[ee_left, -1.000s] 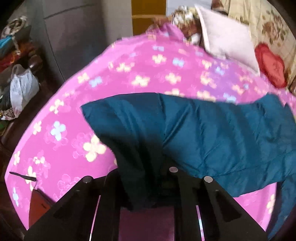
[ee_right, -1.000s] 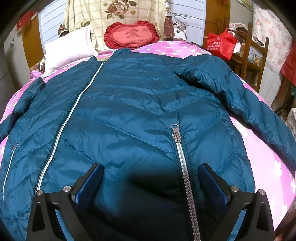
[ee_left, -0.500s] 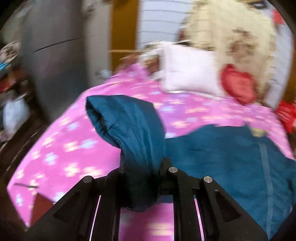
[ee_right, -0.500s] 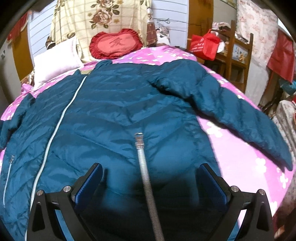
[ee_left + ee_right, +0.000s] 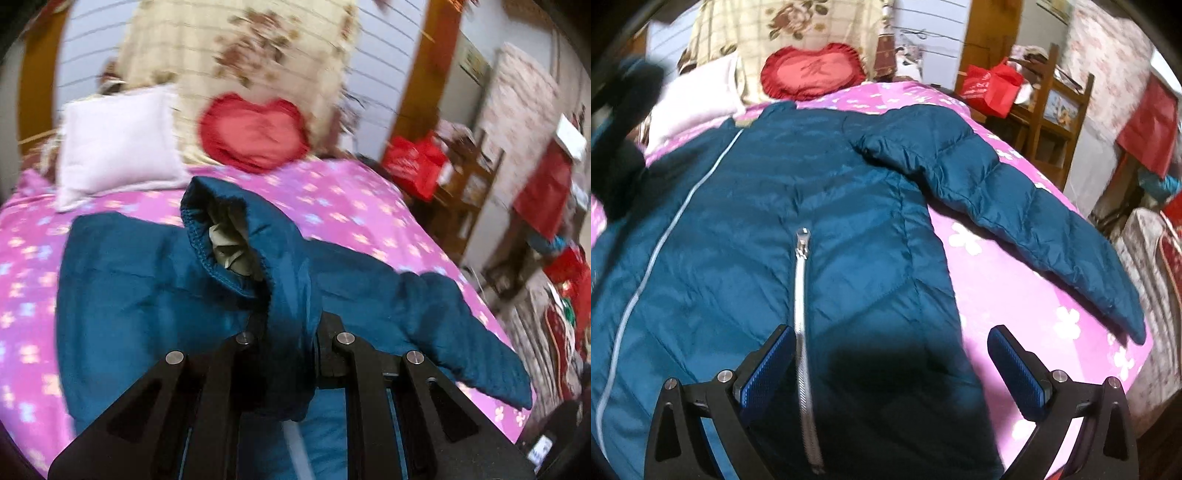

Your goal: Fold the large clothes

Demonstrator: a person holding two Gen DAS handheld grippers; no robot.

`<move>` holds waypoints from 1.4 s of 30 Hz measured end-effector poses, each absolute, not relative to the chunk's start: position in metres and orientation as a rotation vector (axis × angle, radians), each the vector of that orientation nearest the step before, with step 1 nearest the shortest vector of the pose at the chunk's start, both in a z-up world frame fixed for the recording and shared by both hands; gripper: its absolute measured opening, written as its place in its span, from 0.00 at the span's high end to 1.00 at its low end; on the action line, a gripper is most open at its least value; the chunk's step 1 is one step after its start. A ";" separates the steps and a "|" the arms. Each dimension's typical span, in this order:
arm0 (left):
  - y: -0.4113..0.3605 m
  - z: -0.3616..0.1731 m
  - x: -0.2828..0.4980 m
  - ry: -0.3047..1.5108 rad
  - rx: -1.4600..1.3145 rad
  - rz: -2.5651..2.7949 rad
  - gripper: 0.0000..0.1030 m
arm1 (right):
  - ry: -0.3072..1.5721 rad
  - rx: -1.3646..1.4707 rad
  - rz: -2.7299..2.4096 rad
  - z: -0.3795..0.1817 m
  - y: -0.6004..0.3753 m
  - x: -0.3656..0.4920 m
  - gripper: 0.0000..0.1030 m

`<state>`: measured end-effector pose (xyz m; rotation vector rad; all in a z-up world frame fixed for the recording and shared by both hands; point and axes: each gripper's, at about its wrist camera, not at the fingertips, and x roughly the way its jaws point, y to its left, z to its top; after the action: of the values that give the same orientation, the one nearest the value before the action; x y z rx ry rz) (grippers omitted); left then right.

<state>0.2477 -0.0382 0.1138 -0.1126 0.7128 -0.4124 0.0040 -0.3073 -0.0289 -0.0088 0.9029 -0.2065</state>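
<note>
Red heart cushion (image 5: 812,72), pale pillow (image 5: 118,138), red bag (image 5: 991,88)

Pink floral bed (image 5: 1027,295), wooden shelf (image 5: 1056,110)

The jacket (image 5: 820,206) was a teal quilted puffer, spread front-up, its collar at the far end and its hem nearest. A silver zip (image 5: 801,332) ran up the near middle of the front, its pull partway up, and a pale line of zip ran along the left part. The right sleeve (image 5: 1015,206) lay flat, stretched out to the right and angled nearward, cuff at the right. The left sleeve (image 5: 258,258) was lifted clear and bent over the body, its elastic cuff gaping and showing a pale grey-green lining (image 5: 229,247).
</note>
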 end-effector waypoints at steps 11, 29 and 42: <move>-0.127 0.032 0.290 0.851 -0.195 -0.512 0.89 | 0.942 -0.061 -0.176 -0.036 -0.312 -0.002 0.00; -0.065 0.018 0.251 0.879 -0.284 -0.605 0.35 | 0.887 0.034 -0.198 -0.030 -0.314 0.006 0.00; 0.114 -0.031 0.280 0.826 -0.107 0.128 0.34 | 0.708 0.055 0.058 0.049 -0.228 0.150 0.00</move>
<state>0.2804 0.1137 -0.0308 -0.1074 0.8260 0.1284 0.1498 -0.2277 0.0491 0.0553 0.7081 0.0577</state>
